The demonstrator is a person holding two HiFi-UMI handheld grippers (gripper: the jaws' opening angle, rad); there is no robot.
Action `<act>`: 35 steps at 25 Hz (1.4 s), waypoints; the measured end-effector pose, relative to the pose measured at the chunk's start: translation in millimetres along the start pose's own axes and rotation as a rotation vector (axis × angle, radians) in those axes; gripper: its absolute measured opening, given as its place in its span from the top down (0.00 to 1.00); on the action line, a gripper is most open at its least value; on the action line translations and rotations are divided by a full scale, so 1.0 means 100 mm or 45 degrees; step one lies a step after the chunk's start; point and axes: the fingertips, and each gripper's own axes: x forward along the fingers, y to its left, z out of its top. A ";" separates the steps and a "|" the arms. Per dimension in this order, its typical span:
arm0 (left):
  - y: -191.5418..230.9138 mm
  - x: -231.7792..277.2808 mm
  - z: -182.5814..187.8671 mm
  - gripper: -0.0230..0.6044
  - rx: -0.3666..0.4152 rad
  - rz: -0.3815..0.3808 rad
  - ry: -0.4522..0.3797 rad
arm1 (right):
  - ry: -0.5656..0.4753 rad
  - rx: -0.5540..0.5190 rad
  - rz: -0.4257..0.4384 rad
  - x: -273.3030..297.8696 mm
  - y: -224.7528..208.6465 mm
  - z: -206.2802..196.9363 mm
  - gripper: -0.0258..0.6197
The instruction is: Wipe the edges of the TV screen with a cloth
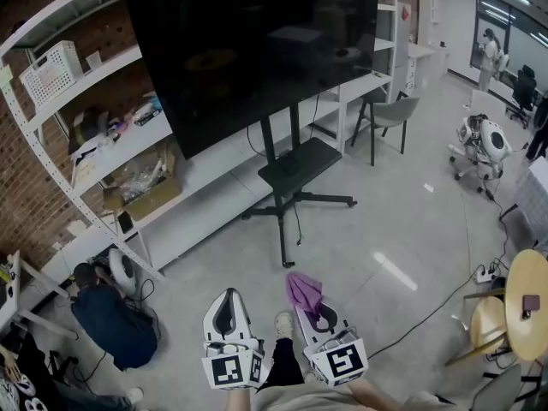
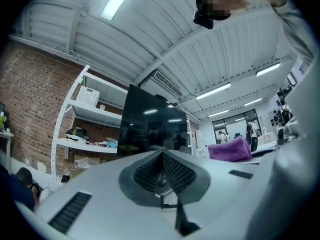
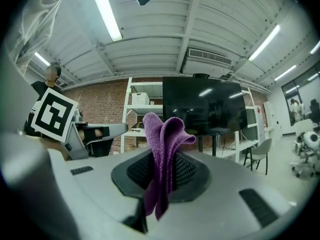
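A large black TV screen [image 1: 257, 41] stands on a black wheeled stand [image 1: 291, 178] some way ahead of me; it also shows far off as the TV [image 2: 150, 129] in the left gripper view and the TV [image 3: 205, 106] in the right gripper view. My right gripper [image 1: 310, 305] is shut on a purple cloth [image 1: 303, 291], which sticks up from between its jaws as a folded cloth [image 3: 162, 154]. My left gripper [image 1: 226, 308] is held beside it, jaws closed together with nothing in them. Both are low near my body, well short of the screen.
White shelving [image 1: 111, 135] with boxes and clutter lines the brick wall behind the TV. A grey chair [image 1: 390, 114] stands at right, a white machine [image 1: 484, 139] beyond it, a round wooden table [image 1: 524, 302] at the right edge, cables on the floor, a dark bag [image 1: 111, 324] at left.
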 end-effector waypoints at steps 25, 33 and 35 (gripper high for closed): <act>1.55 4.00 -0.14 0.94 0.033 -0.100 -0.100 | -0.050 -0.016 0.064 4.10 -1.39 0.16 0.88; 1.75 4.42 -0.16 0.94 0.028 -0.054 -0.133 | -0.060 -0.021 0.107 4.64 -1.56 0.17 0.88; 1.76 4.47 -0.18 0.94 0.023 -0.040 -0.122 | -0.071 -0.020 0.111 4.66 -1.59 0.17 0.88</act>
